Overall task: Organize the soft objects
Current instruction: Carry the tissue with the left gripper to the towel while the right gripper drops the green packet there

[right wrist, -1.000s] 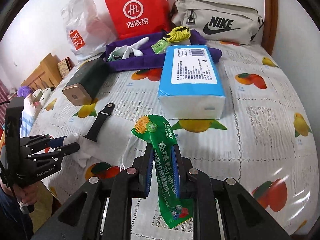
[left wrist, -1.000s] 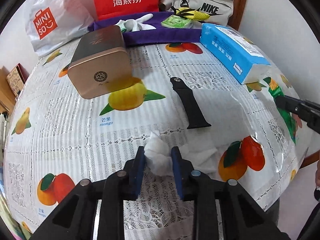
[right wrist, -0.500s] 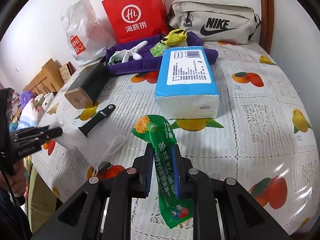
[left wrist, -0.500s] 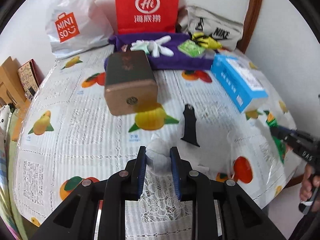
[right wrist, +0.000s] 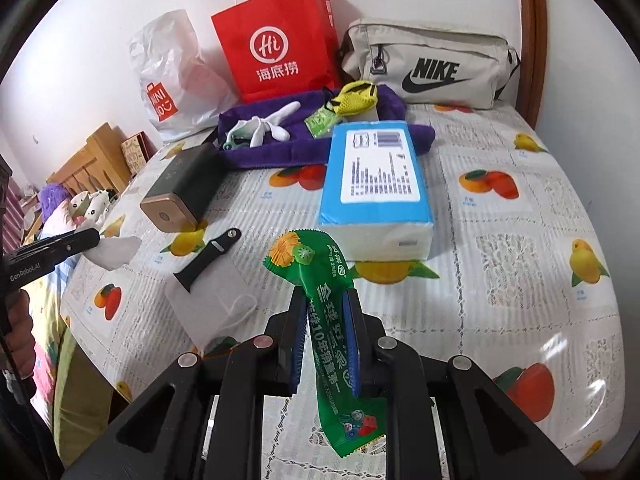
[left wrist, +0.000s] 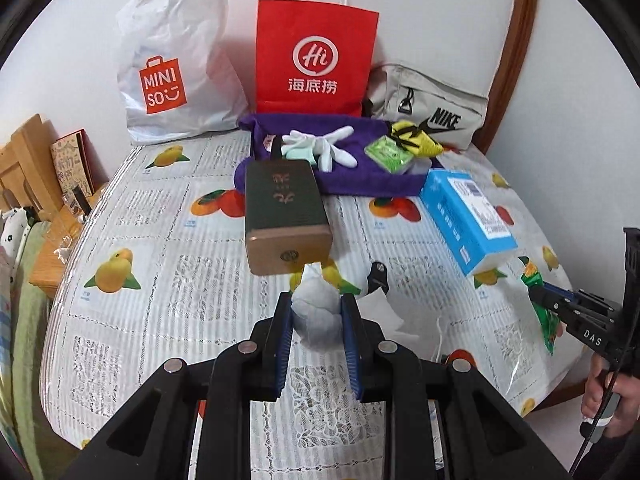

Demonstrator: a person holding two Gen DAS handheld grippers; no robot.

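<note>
Left gripper (left wrist: 316, 316) pinches crumpled white tissue (left wrist: 314, 314) above counter (left wrist: 160, 280); right gripper (right wrist: 326, 332) clamps green sachet (right wrist: 332, 320) upright. Beyond lie black strap (right wrist: 208, 254), blue tissue pack (right wrist: 376, 188), purple cloth (left wrist: 360, 176) by wall

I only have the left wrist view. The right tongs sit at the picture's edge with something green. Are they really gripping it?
Observer: Yes. In the right wrist view the right tongs are shut on the middle of a green snack packet. Its top end sticks forward and its bottom end hangs below.
Operator: The tissue wad hides most of the black watch strap from me. How does it lie?
Observer: It lies flat on the tablecloth, whole, close to the gold-ended box but not touching it.
</note>
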